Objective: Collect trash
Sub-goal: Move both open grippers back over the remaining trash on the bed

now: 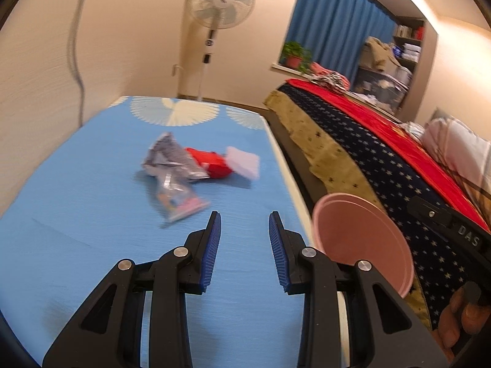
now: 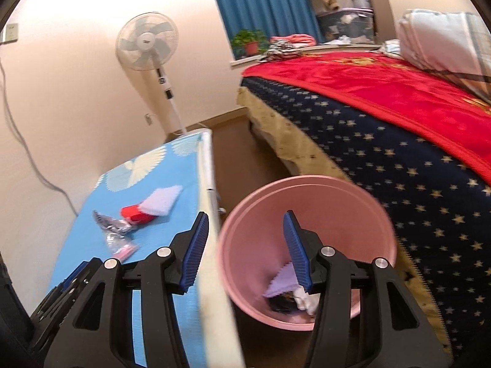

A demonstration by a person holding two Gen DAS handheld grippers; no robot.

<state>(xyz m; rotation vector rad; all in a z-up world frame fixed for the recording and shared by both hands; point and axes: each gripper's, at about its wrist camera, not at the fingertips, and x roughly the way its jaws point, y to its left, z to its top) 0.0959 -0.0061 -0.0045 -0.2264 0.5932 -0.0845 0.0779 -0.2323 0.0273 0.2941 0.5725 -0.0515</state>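
Note:
Trash lies on the blue tabletop: a crumpled silver wrapper, a red packet, a pale purple pad and a clear plastic packet. My left gripper is open and empty, above the table, short of the clear packet. A pink bin stands on the floor beside the table. It holds a purple scrap and white crumpled paper. My right gripper is open and empty, above the bin's left rim and the table edge. The trash also shows in the right wrist view.
A bed with a star-patterned navy cover and a red blanket runs along the right, close to the bin. A standing fan is at the far wall. A cable hangs on the left wall.

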